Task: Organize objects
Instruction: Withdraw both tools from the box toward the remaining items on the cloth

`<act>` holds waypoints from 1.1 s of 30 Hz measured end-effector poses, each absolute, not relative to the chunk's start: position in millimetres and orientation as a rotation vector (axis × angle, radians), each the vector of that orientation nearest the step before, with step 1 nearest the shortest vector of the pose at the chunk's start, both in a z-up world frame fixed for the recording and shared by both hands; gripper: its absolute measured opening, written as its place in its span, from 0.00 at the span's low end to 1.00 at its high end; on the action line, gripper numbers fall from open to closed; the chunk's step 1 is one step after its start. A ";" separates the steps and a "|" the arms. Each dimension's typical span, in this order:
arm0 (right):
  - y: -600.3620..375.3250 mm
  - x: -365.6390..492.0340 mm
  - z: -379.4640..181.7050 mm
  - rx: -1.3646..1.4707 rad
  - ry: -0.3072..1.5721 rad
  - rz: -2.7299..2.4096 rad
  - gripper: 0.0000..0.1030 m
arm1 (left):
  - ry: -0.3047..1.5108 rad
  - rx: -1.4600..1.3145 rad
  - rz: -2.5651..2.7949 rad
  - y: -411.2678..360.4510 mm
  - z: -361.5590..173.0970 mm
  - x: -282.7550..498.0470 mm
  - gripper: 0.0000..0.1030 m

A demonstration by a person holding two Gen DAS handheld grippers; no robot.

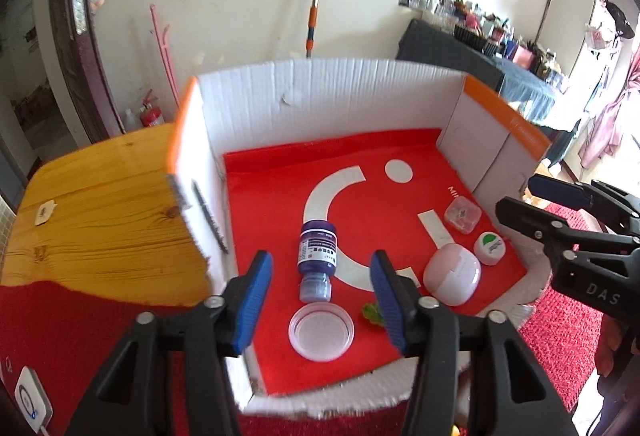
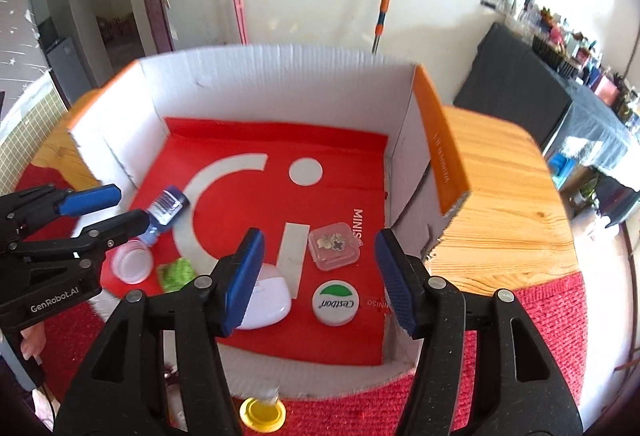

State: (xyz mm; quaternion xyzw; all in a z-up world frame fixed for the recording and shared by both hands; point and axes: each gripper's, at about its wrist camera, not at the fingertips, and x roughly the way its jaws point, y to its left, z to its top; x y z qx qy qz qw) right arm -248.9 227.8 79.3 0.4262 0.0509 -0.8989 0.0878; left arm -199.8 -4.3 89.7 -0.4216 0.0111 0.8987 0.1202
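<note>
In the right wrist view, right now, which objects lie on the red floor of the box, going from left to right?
Clear round lid → blue bottle → green fuzzy piece → pink-white case → clear square box, with the Cestbon jar just in front of it.

Bright daylight from the right of the left gripper, window glare there (blown out); strong fisheye bending, dark corners, slight motion blur.
</note>
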 end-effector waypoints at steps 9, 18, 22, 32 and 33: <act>222.0 -183.7 113.2 1.038 0.127 -2.744 0.68 | 0.052 -1.037 2.755 -6.9 118.4 -142.9 0.73; 228.8 -123.4 121.9 0.886 0.101 -2.794 0.77 | -0.012 -0.903 2.793 -3.9 126.5 -84.9 0.85; 232.5 -100.9 118.7 0.848 0.092 -2.810 0.79 | -0.017 -0.863 2.810 -1.7 123.4 -65.7 0.87; 239.0 -65.6 94.4 0.827 0.050 -2.837 0.83 | -0.069 -0.915 2.783 1.5 90.6 -45.9 0.91; 239.5 -64.3 90.2 0.835 0.044 -2.837 0.83 | -0.065 -0.927 2.781 2.2 85.6 -44.6 0.91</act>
